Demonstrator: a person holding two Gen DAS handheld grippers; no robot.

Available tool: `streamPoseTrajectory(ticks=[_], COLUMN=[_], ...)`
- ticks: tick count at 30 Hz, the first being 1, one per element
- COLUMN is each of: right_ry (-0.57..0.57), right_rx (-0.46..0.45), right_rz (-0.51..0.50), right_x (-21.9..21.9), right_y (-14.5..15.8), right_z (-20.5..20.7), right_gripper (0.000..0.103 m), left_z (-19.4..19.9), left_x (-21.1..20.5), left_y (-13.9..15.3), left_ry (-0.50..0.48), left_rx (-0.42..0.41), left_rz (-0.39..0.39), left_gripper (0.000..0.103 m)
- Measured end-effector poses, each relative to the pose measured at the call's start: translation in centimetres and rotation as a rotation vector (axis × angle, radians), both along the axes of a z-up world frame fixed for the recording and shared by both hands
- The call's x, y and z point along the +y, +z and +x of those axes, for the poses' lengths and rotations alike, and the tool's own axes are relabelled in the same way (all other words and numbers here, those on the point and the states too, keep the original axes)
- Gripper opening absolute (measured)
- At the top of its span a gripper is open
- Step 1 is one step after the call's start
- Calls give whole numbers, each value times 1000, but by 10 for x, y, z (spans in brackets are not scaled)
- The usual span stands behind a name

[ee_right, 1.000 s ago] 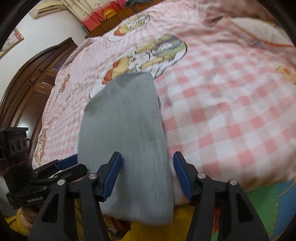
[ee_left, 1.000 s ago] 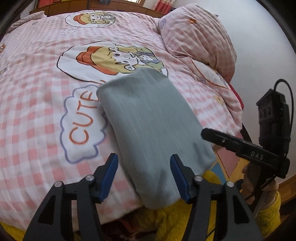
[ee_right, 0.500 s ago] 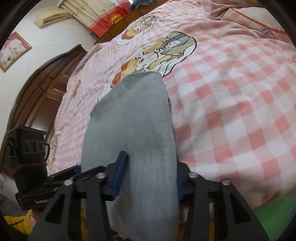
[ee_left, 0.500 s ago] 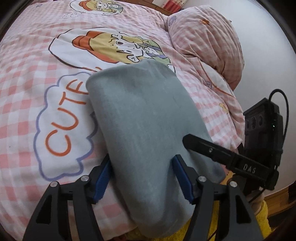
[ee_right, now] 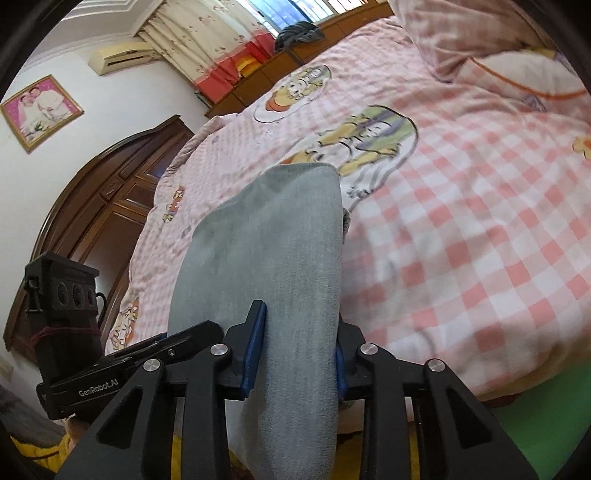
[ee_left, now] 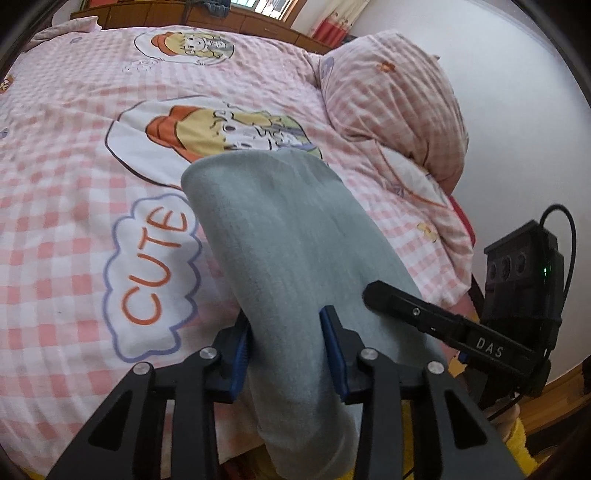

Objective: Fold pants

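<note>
The grey pants (ee_left: pixel 291 236) lie folded into a long strip on the pink checked bedspread (ee_left: pixel 55 229), with the near end hanging over the bed's front edge. My left gripper (ee_left: pixel 288 350) is shut on the near end of the pants. My right gripper (ee_right: pixel 295 350) is shut on the same end of the pants (ee_right: pixel 273 251), beside the left one. The right gripper also shows in the left wrist view (ee_left: pixel 406 306), resting on the cloth to the right.
A pink checked pillow (ee_left: pixel 391 107) lies at the right end of the bed by the white wall. A dark wooden wardrobe (ee_right: pixel 92 221) stands left of the bed. A wooden headboard (ee_left: pixel 184 18) runs along the far side.
Both grippers moved in over the near end of the pants and closed on it. The cloth end is now lifted slightly off the bed edge.
</note>
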State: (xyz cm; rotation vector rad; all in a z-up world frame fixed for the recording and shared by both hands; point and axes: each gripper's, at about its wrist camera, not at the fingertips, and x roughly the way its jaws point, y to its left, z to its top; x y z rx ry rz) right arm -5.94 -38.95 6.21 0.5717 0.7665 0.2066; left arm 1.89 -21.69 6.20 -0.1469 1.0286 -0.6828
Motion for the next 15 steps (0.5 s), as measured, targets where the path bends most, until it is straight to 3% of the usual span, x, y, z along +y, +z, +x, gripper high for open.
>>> streamPoseTrajectory(ticks=[15], right_ry=[80], right_rx=[-51], right_rz=[-68], right_x=[73], right_y=[34], right_z=[9], right_gripper=[32], left_z=[-15], left_x=[61], left_y=[39], left_ry=[76], left_rx=[-67], left_rz=[3], left_gripper=[38])
